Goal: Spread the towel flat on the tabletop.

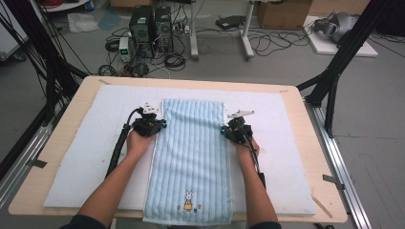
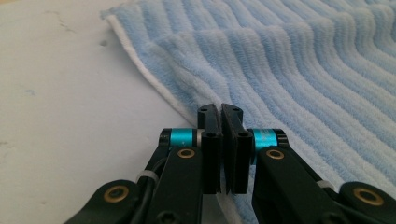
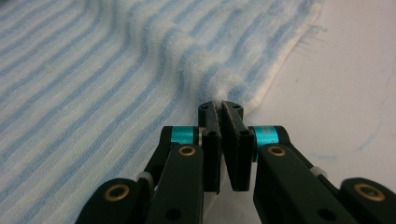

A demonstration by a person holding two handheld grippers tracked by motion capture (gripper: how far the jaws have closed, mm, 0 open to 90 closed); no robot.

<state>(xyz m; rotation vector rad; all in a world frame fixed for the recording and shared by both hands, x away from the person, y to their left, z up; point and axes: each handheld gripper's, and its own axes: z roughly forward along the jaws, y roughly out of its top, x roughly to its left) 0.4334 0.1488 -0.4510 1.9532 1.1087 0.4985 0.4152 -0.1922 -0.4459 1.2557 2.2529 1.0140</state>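
A blue towel (image 1: pixel 191 152) lies lengthwise on a white pad (image 1: pixel 282 143) covering the wooden bench (image 1: pixel 67 124). Left gripper (image 1: pixel 160 125) and right gripper (image 1: pixel 224 130) fingers pinch the towel's side edges. Beyond the bench: grey floor, cables, computer towers (image 1: pixel 152 27).

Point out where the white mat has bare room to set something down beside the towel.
Bare white mat lies left of the blue towel, and right of it toward the table edge. Crowded: the towel's long edges, where the left gripper and right gripper pinch it.
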